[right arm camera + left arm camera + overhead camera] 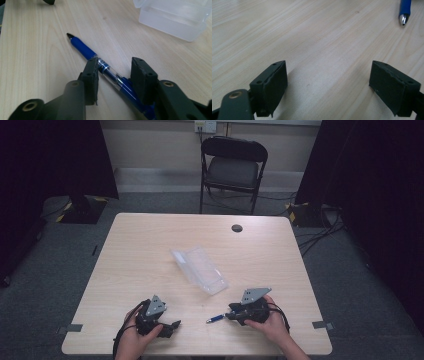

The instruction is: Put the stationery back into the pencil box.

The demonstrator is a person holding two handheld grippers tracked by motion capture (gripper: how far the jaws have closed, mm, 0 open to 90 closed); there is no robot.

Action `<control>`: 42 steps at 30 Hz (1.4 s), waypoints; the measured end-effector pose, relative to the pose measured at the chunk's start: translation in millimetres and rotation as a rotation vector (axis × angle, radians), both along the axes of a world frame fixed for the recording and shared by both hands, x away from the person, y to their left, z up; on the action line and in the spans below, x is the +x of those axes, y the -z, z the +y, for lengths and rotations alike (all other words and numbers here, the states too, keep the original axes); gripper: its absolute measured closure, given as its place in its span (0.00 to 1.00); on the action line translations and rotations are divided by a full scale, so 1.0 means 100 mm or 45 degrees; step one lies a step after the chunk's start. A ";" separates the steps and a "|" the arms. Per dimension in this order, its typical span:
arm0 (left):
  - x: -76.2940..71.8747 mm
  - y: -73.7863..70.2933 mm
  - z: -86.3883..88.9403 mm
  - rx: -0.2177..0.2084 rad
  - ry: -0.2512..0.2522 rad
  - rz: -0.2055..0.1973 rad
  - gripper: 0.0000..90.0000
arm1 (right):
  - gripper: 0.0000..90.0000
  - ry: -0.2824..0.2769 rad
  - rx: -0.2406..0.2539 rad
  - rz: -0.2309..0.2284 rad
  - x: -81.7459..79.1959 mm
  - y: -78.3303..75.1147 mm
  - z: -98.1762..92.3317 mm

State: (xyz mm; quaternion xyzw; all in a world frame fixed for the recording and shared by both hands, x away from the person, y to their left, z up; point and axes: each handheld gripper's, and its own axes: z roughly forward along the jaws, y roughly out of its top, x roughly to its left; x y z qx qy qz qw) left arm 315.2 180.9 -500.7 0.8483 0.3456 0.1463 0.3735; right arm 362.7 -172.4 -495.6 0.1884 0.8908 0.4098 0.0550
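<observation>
High view: pale wooden table (150, 245) seen from above, with a clear plastic case (199, 269) lying open near its middle and a folding chair (232, 167) standing beyond the far edge. Left gripper (175, 324) resting low at the near left, in a hand, well apart from the case. Right gripper (227, 315) at the near right, also in a hand, with a blue pen (216, 319) lying flat on the wood and poking out leftward from its tips, just short of the case's near corner. Left gripper view: two black jaws standing wide apart over bare wood, nothing between them; silver tip and blue barrel of the pen (405, 11) showing at the upper right, well clear of both pads. Right gripper view: jaws drawn in to a narrow gap around the pen (100, 63), which runs slantwise between them with its dark tip toward the upper left; left pad (91, 75) touching the barrel, right pad just beside it, with a sliver of space showing, so not clamped on both sides. Clear case (175, 18) at the upper right, apart from the pen.
</observation>
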 end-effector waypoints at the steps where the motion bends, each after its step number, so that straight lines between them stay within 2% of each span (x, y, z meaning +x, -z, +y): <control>1: 0.00 0.00 0.00 0.000 0.000 0.000 0.16 | 0.71 -0.006 -0.006 0.012 0.00 -0.01 -0.01; 3: 0.00 0.00 0.00 -0.008 0.001 -0.002 0.16 | 0.77 -0.024 -0.008 0.048 -0.01 -0.02 -0.05; 7: 0.00 0.00 0.00 -0.007 0.002 -0.002 0.16 | 0.83 -0.052 0.004 0.099 -0.04 -0.02 -0.11; 12: 0.00 0.00 0.00 -0.006 0.003 -0.002 0.16 | 0.86 -0.059 -0.016 0.105 -0.12 -0.04 -0.10; 15: 0.00 0.00 0.00 -0.005 0.003 -0.001 0.16 | 0.87 -0.043 0.000 0.106 -0.13 -0.03 -0.11; 21: 0.00 0.00 0.00 -0.006 0.003 -0.001 0.16 | 0.87 0.030 0.009 0.104 -0.11 -0.03 -0.17; 27: 0.00 0.00 0.00 -0.006 0.003 -0.002 0.16 | 0.87 0.137 0.048 0.096 -0.05 -0.06 -0.34; 28: 0.00 0.00 0.00 -0.005 0.003 -0.002 0.16 | 0.87 0.153 0.044 0.084 -0.05 -0.07 -0.36; 29: 0.00 0.00 0.00 -0.006 0.003 -0.002 0.16 | 0.87 0.182 0.007 0.053 -0.05 -0.08 -0.39; 30: 0.00 0.00 0.00 -0.006 0.003 -0.002 0.16 | 0.87 0.195 -0.003 0.044 -0.05 -0.07 -0.41; 32: 0.00 0.00 0.00 -0.006 0.003 -0.002 0.16 | 0.87 0.229 0.030 0.063 -0.02 -0.05 -0.46; 38: 0.00 0.00 0.00 -0.006 0.003 -0.001 0.16 | 0.85 0.241 0.037 0.091 0.00 -0.01 -0.48; 39: 0.00 0.00 0.00 -0.006 0.003 -0.002 0.16 | 0.78 0.245 0.034 0.083 0.01 -0.01 -0.46; 42: 0.00 0.00 0.00 -0.005 0.003 -0.002 0.16 | 0.80 0.238 0.042 0.088 0.02 -0.01 -0.41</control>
